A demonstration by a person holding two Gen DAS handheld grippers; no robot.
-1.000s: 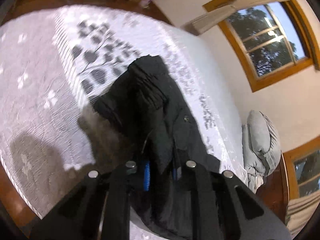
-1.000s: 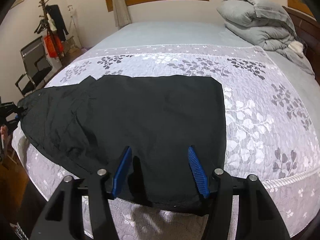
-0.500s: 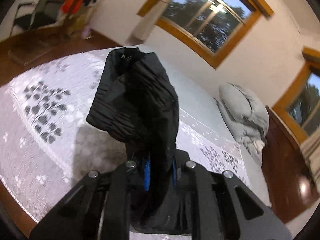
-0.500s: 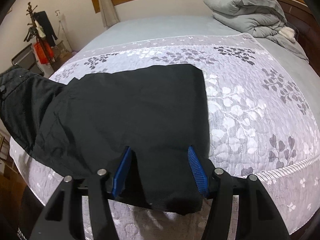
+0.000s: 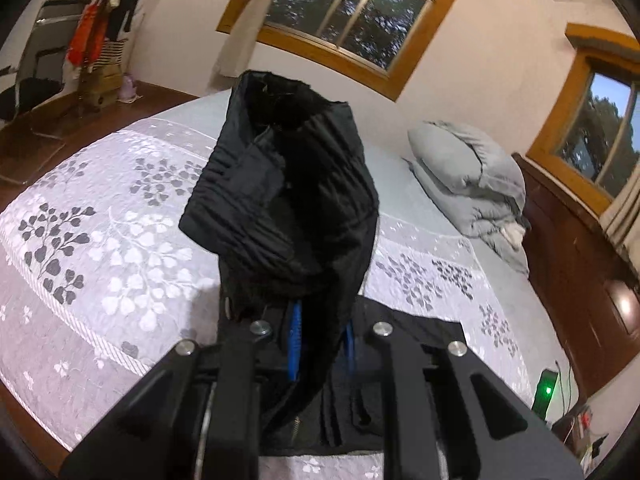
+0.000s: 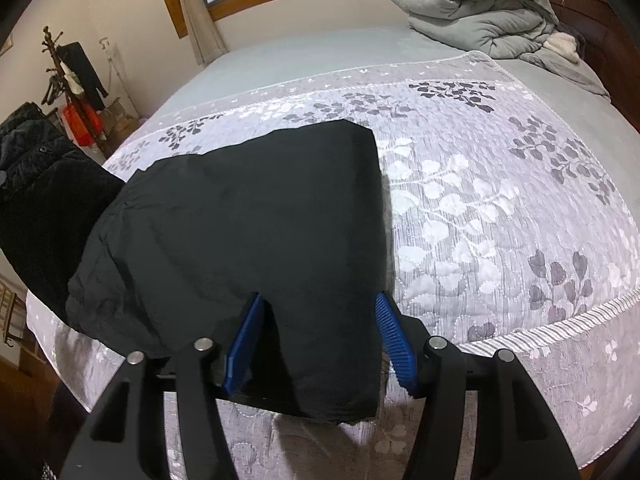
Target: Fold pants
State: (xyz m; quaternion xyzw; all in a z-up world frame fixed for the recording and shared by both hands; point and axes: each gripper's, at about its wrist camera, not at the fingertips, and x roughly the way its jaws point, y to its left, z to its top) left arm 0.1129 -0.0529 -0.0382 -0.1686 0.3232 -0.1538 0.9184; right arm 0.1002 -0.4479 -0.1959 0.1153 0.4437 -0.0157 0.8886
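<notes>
The left gripper is closed narrowly on the black pants; dark fabric fills the gap between its blue pads. The gripped end, showing the gathered waistband, stands raised above the bed and hangs in a bunched, open fold in front of the camera. The rest of the garment trails down beneath the gripper onto the patterned bedspread.

The right gripper stands moderately wide, one blue pad on each side of the near edge of the pants. The pads straddle the cloth without pinching it. Whether they touch the fabric surface cannot be determined.

In the right wrist view, the main body of the pants lies flat on the bedspread, with a straight folded edge on its right side. The lifted end rises at the left border of that view. A folded grey duvet rests at the far end of the bed, well apart from the pants.
</notes>
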